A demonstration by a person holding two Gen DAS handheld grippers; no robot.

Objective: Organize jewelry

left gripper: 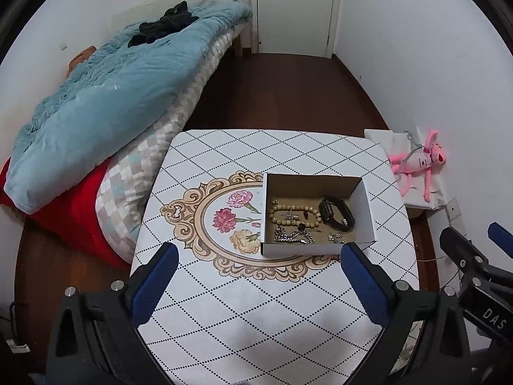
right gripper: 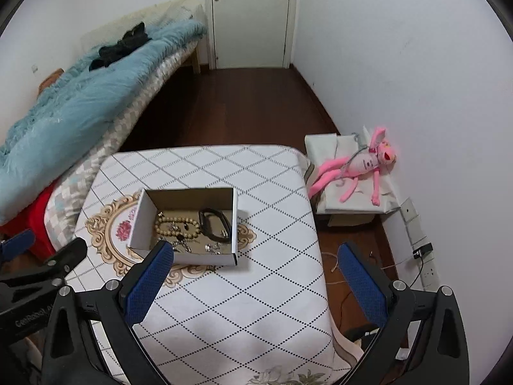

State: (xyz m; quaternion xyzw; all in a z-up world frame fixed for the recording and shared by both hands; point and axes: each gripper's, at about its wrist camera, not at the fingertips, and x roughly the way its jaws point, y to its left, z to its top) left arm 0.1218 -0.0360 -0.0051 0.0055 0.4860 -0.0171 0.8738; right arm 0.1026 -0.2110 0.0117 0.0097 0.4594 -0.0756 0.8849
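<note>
Cardboard box (left gripper: 315, 250) on table (left gripper: 224, 304): beads (left gripper: 295, 215), chain (left gripper: 293, 236), watch (left gripper: 336, 213) heaped. Both tongs (left gripper: 258, 284) (right gripper: 256, 285) released, empty. Risk: snagging, tangled strands lifting together.

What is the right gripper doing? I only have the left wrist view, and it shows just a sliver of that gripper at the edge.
Observer: The right gripper is open with nothing between its blue pads. It points at the table and the cardboard box.
Operator: Anything on the wall low down to the right of the table? My view cuts off there.
Observer: Yes, a black plug sits in the row of wall sockets, with a thin cable running down to the floor.
</note>
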